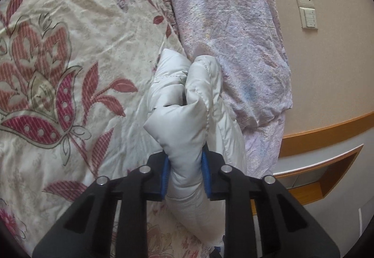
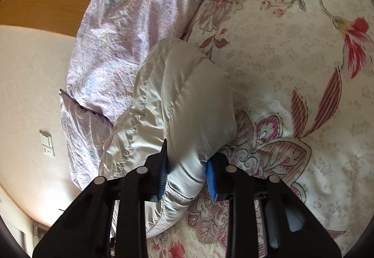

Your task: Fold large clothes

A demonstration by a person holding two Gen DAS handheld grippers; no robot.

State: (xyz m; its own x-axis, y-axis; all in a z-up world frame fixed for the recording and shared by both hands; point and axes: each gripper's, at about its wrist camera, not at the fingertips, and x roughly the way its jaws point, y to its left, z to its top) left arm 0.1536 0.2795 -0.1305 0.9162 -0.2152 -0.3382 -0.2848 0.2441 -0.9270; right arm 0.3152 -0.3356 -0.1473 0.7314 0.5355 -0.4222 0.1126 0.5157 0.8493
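On the bed, a white padded jacket (image 1: pixel 187 117) lies bunched along the edge of a lilac quilt (image 1: pixel 233 36), its long axis running straight ahead of both claws. Left claw (image 1: pixel 185 175): narrowed onto a thick quilted fold, blue pads pressing the fabric from either side. Right claw (image 2: pixel 187 176): likewise clamped on a padded roll of the same jacket, near a stitched hem with a thin dark stripe. Each hand already holds its own end, so neither is nearer; the coming fold probably depends on lifting both ends together and carrying them across that axis. Jacket shell: smooth, faintly glossy, puffy between seams. Floral bedspread (image 1: pixel 70 59): cream, crinkled, with red leaf motifs. Beyond the quilt stand a beige wall (image 1: pixel 332 71) and wood trim (image 1: pixel 327 131).
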